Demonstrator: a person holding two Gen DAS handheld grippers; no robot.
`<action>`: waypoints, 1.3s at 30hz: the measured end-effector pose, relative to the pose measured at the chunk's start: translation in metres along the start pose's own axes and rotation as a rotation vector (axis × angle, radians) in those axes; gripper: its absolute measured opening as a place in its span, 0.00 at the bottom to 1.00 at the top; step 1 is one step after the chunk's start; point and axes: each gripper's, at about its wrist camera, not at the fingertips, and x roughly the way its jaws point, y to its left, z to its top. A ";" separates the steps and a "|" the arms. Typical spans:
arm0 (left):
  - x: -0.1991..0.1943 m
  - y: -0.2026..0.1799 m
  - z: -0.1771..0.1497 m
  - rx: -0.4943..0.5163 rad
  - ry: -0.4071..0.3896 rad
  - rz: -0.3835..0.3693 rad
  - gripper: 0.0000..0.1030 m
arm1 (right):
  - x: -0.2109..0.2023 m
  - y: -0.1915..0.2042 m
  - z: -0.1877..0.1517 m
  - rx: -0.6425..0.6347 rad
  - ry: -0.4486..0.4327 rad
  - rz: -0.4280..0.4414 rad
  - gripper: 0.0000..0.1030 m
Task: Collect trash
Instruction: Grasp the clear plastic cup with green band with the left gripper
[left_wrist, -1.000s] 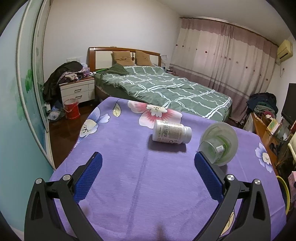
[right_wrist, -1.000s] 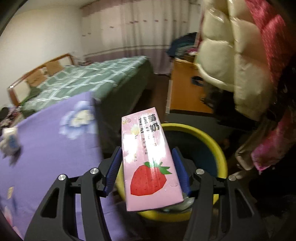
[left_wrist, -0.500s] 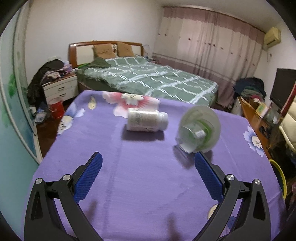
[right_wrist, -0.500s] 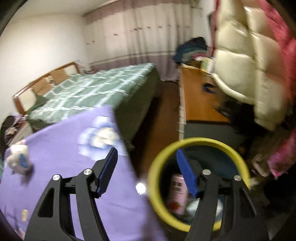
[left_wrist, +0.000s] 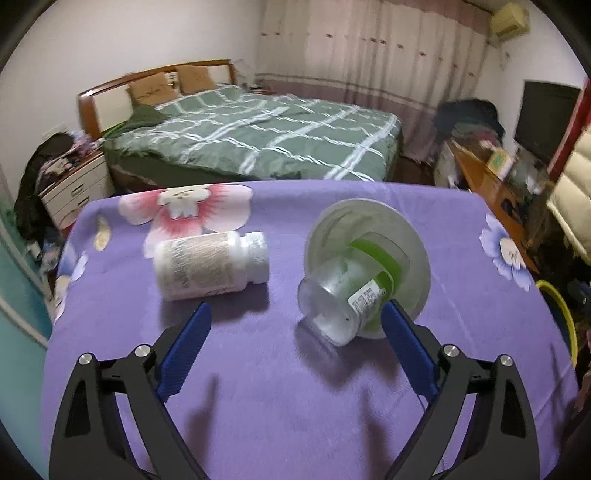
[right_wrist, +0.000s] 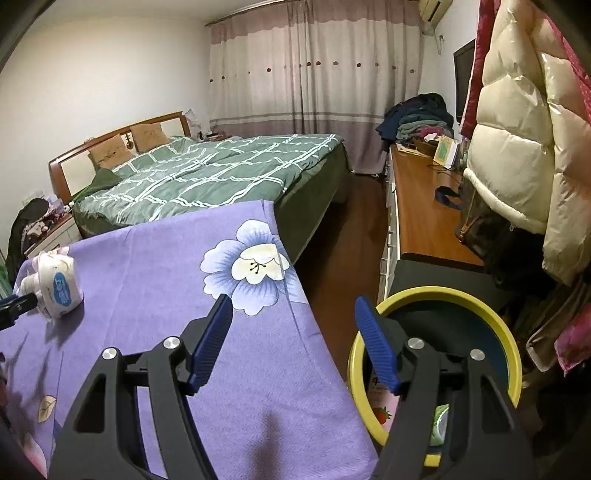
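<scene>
I see the purple cloth covering the table and filling most of both views, with the green bed behind it. Off the cloth's right edge stands the yellow-rimmed bin on the floor, and inside it a pink carton with a strawberry print shows past the rim.

My left gripper hangs over the cloth with its jaws spread wide; they have just been closing a little, and nothing is pressed between them. Its right blue pad sits just at the lower edge of the clear cup, which lies on its side, base toward me, green band and white label showing; I cannot tell whether the pad touches it. The white bottle lies on its side just left of the cup, apart from it, beyond the left pad.

My right gripper is empty, jaws apart and lately opening further, nothing between them. Its left finger lies over the cloth's edge, its right over the bin's rim. From this side the cup appears far left on the cloth, with a tip of the left gripper beside it.
</scene>
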 end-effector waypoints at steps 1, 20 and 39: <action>0.005 -0.001 0.002 0.022 0.005 -0.008 0.88 | 0.001 0.000 0.000 0.000 0.002 0.001 0.64; 0.048 -0.029 0.020 0.180 0.067 -0.161 0.65 | 0.007 0.003 -0.003 -0.021 0.022 0.000 0.64; -0.025 -0.044 -0.010 0.146 0.038 -0.080 0.54 | -0.001 0.002 -0.004 -0.019 0.006 0.018 0.64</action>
